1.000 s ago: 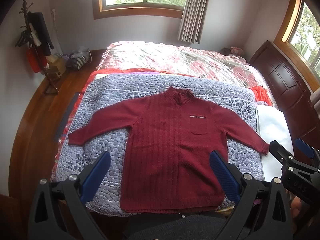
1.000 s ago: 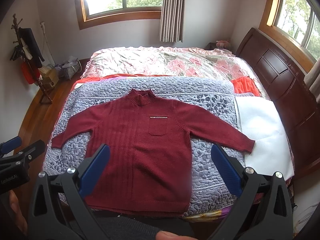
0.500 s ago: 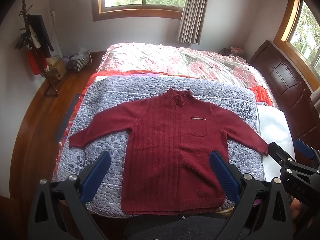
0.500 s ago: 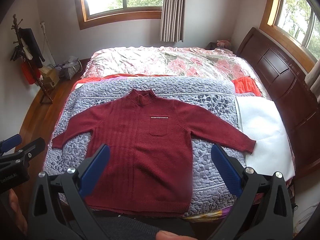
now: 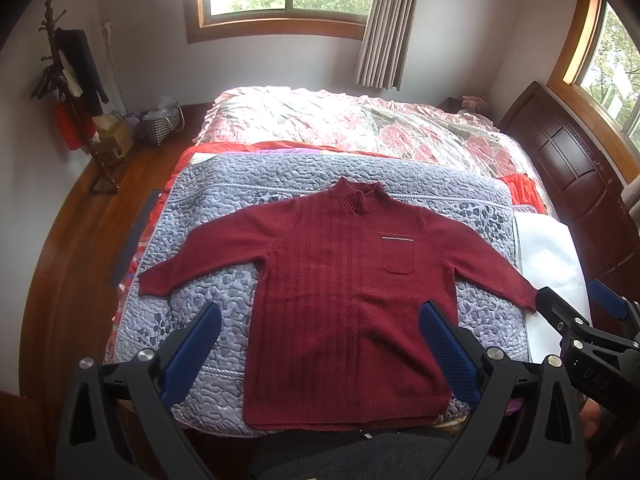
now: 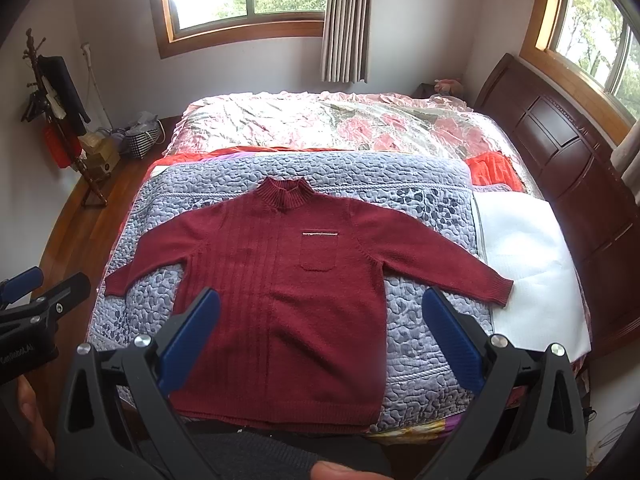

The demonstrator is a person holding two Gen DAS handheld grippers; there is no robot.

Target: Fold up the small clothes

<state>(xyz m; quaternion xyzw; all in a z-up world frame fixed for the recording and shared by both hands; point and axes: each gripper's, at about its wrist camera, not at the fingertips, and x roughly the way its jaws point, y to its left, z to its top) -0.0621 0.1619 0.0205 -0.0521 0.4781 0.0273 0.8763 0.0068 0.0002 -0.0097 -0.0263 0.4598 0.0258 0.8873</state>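
Left tongs (image 5: 320,344), right tongs (image 6: 320,332): wide apart, empty | sweater (image 5: 340,300): flat, collar toward far window

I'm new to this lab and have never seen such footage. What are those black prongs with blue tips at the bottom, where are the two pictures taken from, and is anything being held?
No robot is here. A person carries a two-finger clamp in each hand, and a wide-angle camera on each one looks forward along its fingers. The black prongs with blue pads are those fingers.

One picture comes from the left hand-held gripper, the other from the right hand-held gripper. Each also appears at the edge of the other's view.

Both look down at a bed. On it a dark red sweater lies flat and face up on a grey-blue quilted blanket, sleeves spread, collar away from the person. The tip of one sleeve rests on a white sheet beside the blanket.

Both grippers are open and hold nothing; folding has not begun.
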